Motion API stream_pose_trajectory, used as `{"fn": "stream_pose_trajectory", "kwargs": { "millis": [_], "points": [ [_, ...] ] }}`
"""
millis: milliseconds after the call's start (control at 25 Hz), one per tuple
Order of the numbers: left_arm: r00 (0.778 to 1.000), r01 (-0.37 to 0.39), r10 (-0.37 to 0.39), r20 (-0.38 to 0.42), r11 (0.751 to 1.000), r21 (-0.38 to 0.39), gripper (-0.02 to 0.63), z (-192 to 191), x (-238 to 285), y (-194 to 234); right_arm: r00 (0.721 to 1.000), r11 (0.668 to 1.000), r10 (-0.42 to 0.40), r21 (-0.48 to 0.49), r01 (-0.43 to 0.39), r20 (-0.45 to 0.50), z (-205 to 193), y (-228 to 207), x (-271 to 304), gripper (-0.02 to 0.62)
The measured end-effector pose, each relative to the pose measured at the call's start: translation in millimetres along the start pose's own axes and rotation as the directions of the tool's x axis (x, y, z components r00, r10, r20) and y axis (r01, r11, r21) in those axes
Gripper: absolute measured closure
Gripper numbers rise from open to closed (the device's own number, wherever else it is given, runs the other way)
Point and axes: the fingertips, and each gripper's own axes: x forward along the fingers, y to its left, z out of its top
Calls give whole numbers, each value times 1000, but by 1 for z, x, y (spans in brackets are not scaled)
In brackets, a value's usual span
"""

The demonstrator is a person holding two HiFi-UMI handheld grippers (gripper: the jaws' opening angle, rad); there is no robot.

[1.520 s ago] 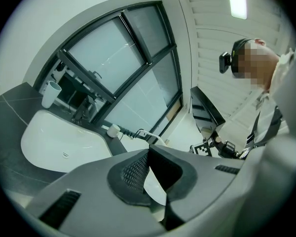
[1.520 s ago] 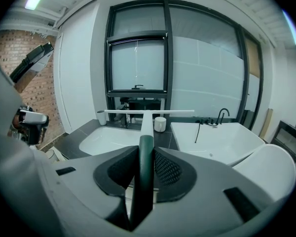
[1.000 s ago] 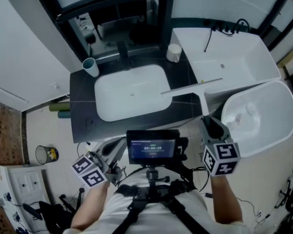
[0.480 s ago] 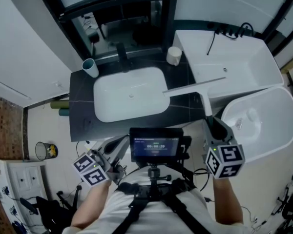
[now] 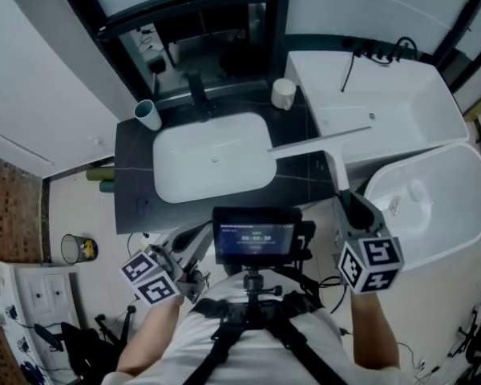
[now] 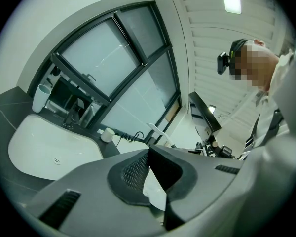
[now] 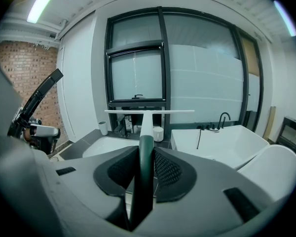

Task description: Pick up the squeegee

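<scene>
The squeegee (image 5: pixel 317 141) has a long white blade and a dark handle. It hangs in the air over the right end of the dark counter (image 5: pixel 132 175), with the blade lying crosswise. My right gripper (image 5: pixel 353 208) is shut on the handle, below the blade in the head view. In the right gripper view the dark handle (image 7: pixel 146 154) stands upright between the pads, with the white blade (image 7: pixel 148 111) across the top. My left gripper (image 5: pixel 186 255) sits low at the left, near the person's body. In the left gripper view its tips (image 6: pixel 149 151) meet with nothing between them.
A white basin (image 5: pixel 212 159) is set in the counter, with a dark tap (image 5: pixel 196 87) behind it. A pale blue cup (image 5: pixel 147 112) and a white cup (image 5: pixel 283 92) stand at the back. A white bathtub (image 5: pixel 369 95) and a rounded white tub (image 5: pixel 433 199) lie to the right. A chest-mounted screen (image 5: pixel 255 235) is between the grippers.
Both grippers have drifted a little nearer the person. The squeegee has stayed in the right gripper's grip, its blade still crosswise.
</scene>
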Motion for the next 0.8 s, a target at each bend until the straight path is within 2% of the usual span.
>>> {"fn": "stream_pose_trajectory", "kwargs": {
  "millis": [800],
  "points": [
    [1000, -4, 4, 0, 1000, 0, 612, -2, 11, -5, 1000, 999, 21, -35, -21, -5, 5, -7, 5, 509]
  ]
}}
